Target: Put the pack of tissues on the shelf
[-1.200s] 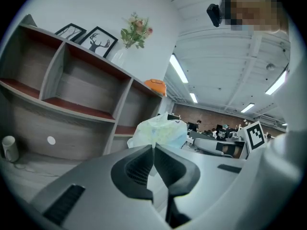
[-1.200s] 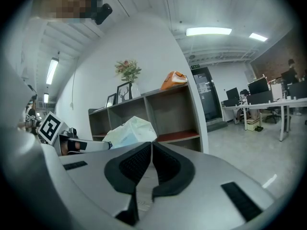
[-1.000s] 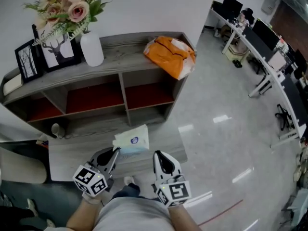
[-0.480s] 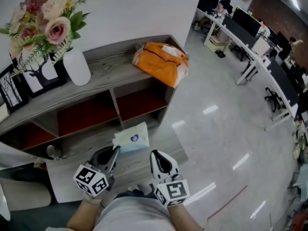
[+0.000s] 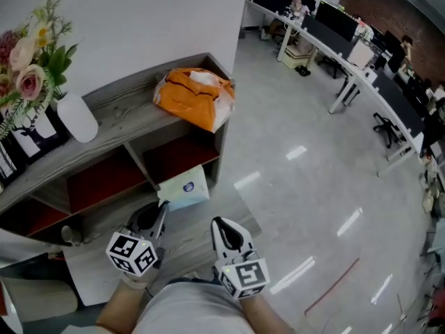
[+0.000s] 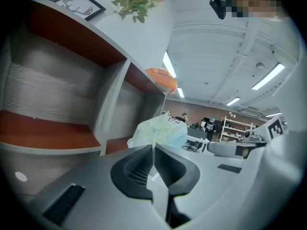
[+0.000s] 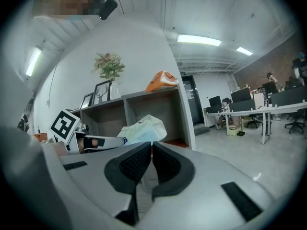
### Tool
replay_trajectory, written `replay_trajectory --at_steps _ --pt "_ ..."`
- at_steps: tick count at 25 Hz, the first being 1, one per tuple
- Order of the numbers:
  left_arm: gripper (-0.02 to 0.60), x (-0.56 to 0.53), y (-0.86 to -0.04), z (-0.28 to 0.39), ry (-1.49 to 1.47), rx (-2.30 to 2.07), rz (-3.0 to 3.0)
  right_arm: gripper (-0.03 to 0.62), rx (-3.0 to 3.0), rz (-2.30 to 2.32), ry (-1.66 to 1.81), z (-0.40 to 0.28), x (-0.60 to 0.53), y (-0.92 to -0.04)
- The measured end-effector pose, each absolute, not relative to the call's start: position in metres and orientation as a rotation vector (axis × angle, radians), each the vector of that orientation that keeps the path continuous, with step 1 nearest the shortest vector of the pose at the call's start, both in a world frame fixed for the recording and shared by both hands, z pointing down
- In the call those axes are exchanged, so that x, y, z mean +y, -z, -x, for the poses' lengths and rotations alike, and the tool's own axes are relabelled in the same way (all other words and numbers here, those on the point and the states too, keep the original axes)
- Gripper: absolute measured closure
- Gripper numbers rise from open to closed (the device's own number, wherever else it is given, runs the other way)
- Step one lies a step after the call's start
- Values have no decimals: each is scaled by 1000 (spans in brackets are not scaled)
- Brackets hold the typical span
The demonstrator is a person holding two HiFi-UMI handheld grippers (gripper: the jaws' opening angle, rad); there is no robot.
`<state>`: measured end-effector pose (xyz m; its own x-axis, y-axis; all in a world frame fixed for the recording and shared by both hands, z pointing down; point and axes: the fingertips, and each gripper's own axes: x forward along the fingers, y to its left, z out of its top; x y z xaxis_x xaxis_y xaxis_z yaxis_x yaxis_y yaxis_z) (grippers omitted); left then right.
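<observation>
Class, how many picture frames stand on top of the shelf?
2: the deer frame beside the white vase, and a second frame at the view's left edge. More may be hidden.

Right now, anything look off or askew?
The crumpled orange bag on the shelf top's right end overhangs the front edge. The left tool pinches the pack of tissues only by its wrapper edge.

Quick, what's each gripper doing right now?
Left gripper: closed on the tissue pack.
Right gripper: closed, empty.
</observation>
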<state>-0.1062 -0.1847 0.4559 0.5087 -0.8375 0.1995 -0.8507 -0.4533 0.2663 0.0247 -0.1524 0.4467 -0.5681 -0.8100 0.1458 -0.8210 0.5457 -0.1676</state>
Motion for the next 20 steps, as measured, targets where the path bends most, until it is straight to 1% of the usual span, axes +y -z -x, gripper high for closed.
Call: replay_trajectory --at_steps 8,15,20 --pt "561 -232 -456 83 -31 -1486 -2364 569 -2714 -1466 -321 -65 -179 -437" --pt "560 -278 -466 79 -46 -1613 -2304 569 -2710 -1478 -292 -90 -194 -436" --pt "560 -308 -476 78 -79 -1690 -2255 569 -2688 -1477 -334 -111 -200 -442"
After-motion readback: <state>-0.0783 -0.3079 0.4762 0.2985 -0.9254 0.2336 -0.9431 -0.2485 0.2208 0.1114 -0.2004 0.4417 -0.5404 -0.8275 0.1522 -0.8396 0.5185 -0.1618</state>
